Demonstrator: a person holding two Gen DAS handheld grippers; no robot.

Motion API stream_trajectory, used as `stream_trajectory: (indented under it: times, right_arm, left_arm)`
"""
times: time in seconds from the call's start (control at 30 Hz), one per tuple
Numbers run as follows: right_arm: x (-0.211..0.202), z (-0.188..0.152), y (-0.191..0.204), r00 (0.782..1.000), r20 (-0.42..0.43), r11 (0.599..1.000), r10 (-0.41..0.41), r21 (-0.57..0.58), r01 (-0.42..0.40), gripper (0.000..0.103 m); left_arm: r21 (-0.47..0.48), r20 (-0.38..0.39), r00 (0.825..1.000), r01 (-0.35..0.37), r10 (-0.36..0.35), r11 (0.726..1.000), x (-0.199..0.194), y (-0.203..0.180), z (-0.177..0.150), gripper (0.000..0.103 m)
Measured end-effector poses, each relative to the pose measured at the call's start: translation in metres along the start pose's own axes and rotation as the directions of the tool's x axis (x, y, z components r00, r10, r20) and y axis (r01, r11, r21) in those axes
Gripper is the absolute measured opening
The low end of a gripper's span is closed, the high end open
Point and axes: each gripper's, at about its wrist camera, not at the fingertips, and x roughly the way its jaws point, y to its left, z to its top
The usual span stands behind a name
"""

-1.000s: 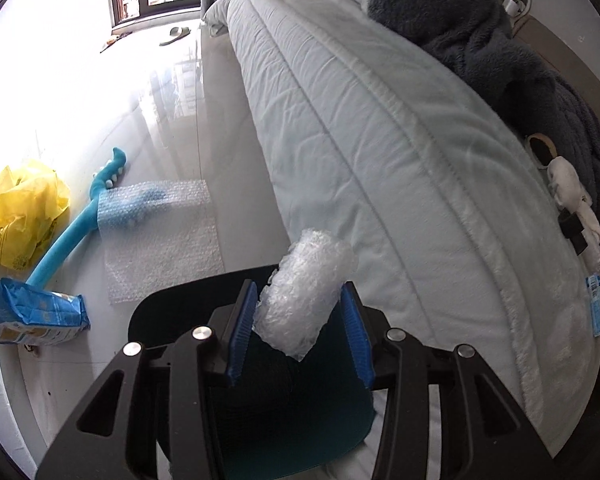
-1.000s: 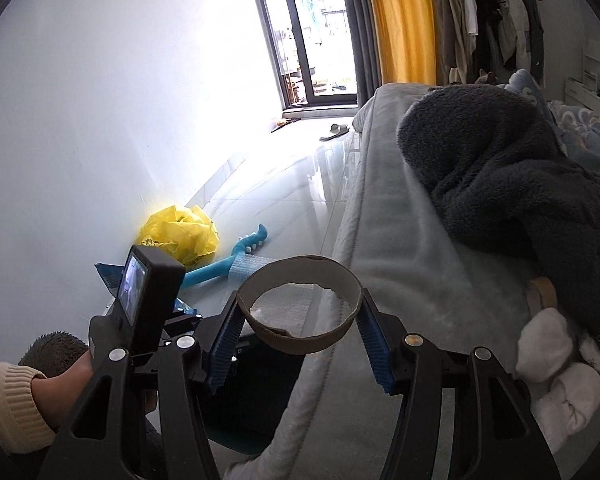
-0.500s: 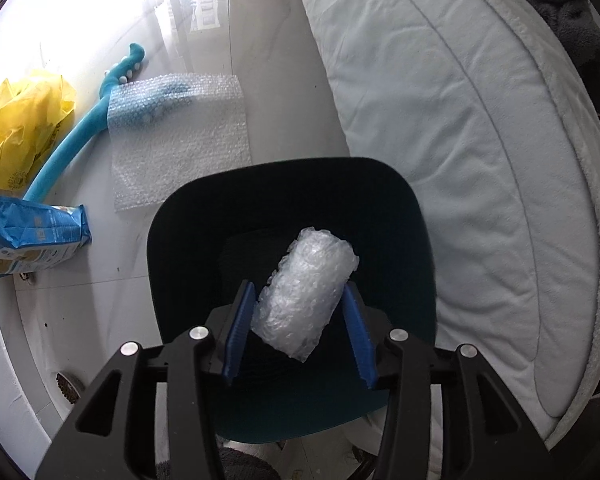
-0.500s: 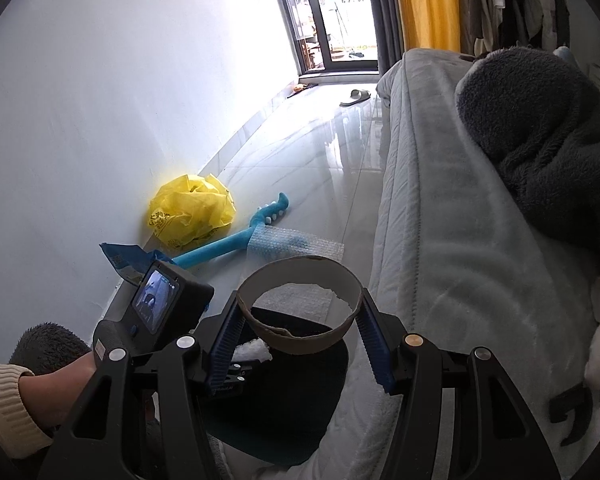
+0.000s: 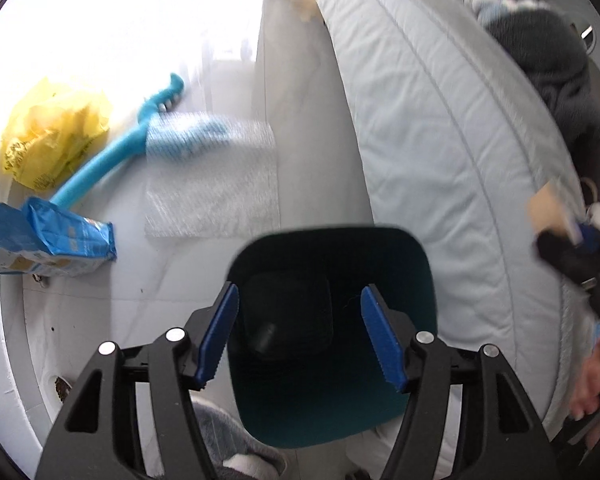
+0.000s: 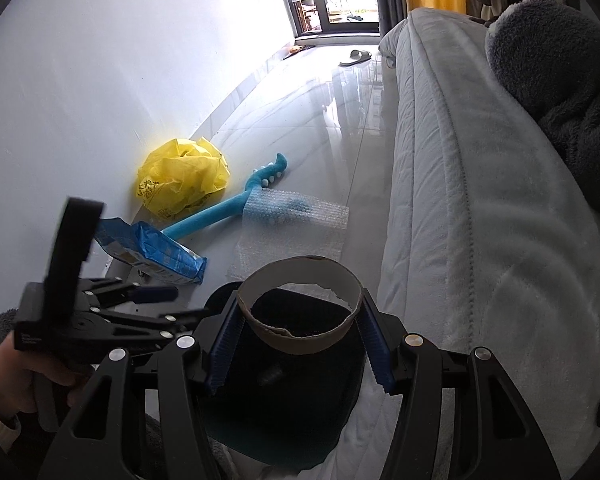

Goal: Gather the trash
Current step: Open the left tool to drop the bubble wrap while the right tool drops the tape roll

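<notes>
My left gripper (image 5: 298, 332) is open and empty above the dark teal trash bin (image 5: 416, 264); the bubble wrap roll is out of sight. It also shows in the right wrist view (image 6: 140, 300) at the left. My right gripper (image 6: 298, 344) is shut on a brown cardboard tape ring (image 6: 300, 336) held over the bin (image 6: 340, 408). The ring and right gripper show blurred in the left wrist view (image 5: 548, 208). On the floor lie a flat bubble wrap sheet (image 5: 216, 192), a blue snack bag (image 5: 40, 244) and a crumpled yellow plastic bag (image 5: 52, 140).
A blue long-handled toy (image 5: 112, 160) lies partly under the bubble wrap sheet. A white mattress (image 5: 440, 120) runs along the right with a dark fluffy blanket (image 6: 560, 64) on it. A white wall (image 6: 100, 80) bounds the left. A slipper (image 6: 354, 56) lies near the window.
My left gripper has opened and the bubble wrap roll has left it, gone from view over the bin. My right gripper has moved over the bin, the ring still in it.
</notes>
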Motion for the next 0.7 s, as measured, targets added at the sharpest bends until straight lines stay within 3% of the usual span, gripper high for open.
stream_trajectory:
  times: [0.3,0.5,0.7]
  right_arm:
    - [0.05,-0.015,0.016,0.993,-0.116,1.0,0.004,-0.011,-0.005,0.057]
    - [0.072,-0.023,0.021,0.986,-0.167,1.0,0.005,-0.007,-0.006,0.058]
    - [0.084,-0.027,0.023,0.978,-0.208,1.0,-0.007,-0.011,0.005,0.058]
  left_arm:
    - [0.012,0.223,0.974,0.029,-0.03,1.0,-0.056,0.002,0.017,0.067]
    - [0.019,0.355,0.933,0.054,-0.057,0.998,-0.088,0.0,0.021,0.065]
    - [0.066,0.437,0.898,0.03,-0.056,0.997,-0.112,-0.007,0.02,0.061]
